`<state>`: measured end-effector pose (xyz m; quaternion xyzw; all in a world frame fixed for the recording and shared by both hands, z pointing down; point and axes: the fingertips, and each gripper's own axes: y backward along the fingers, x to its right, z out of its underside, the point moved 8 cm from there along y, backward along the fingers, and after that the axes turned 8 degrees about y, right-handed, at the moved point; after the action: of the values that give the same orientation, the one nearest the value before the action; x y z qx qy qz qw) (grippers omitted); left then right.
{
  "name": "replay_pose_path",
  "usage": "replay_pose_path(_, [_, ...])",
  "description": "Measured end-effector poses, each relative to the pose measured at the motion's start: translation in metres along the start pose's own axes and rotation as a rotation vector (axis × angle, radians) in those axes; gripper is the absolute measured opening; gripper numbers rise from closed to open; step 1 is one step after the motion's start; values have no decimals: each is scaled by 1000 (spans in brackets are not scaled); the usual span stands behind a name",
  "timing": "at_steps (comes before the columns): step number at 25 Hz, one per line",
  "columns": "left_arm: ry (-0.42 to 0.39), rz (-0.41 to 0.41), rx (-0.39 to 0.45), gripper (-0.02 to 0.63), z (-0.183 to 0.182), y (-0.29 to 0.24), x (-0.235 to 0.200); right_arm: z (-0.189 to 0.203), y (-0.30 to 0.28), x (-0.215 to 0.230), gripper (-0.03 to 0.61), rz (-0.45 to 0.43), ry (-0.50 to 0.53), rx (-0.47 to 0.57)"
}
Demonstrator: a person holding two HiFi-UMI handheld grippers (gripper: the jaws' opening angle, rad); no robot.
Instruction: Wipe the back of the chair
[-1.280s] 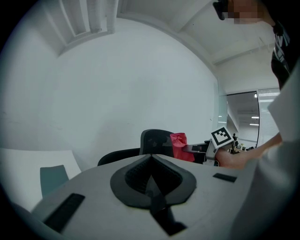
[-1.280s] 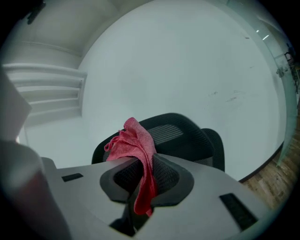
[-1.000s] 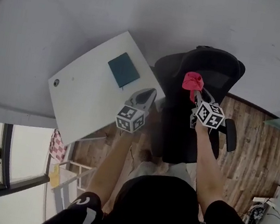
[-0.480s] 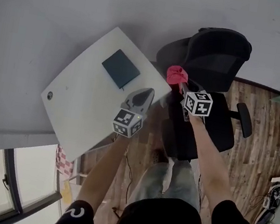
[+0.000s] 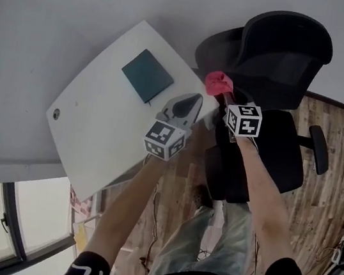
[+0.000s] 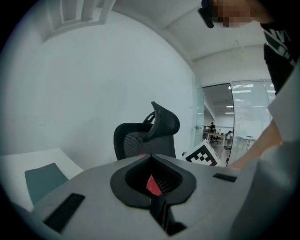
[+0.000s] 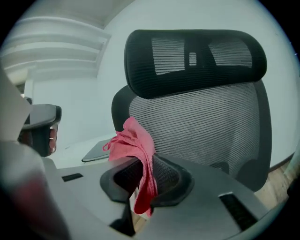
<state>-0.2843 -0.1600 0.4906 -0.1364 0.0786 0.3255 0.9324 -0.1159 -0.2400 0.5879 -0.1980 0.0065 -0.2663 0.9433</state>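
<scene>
Approach is judged underway: cloth point(image 7: 133, 143) is clamped by right gripper point(image 7: 143, 180) (left gripper point(image 6: 151, 180) closed, empty); chair back point(image 7: 206, 126) is to be pressed next.

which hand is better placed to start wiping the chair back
Right. The right tongs pinch the red cloth and face the chair's mesh back close up. The left tongs are shut with nothing in them, near the white table.

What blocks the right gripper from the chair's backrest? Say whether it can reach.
Probably yes. The right gripper, shut on the red cloth, faces the mesh backrest with nothing between them in its view; the desk lies off to its left.
</scene>
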Motion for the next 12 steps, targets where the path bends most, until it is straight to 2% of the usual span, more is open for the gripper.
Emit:
replay_pose_path(6, [18, 18, 4, 25, 20, -6, -1, 20, -13, -2, 71, 33, 1, 5])
replay_pose_path(12, [55, 19, -2, 25, 46, -10, -1, 59, -17, 2, 71, 56, 1, -49])
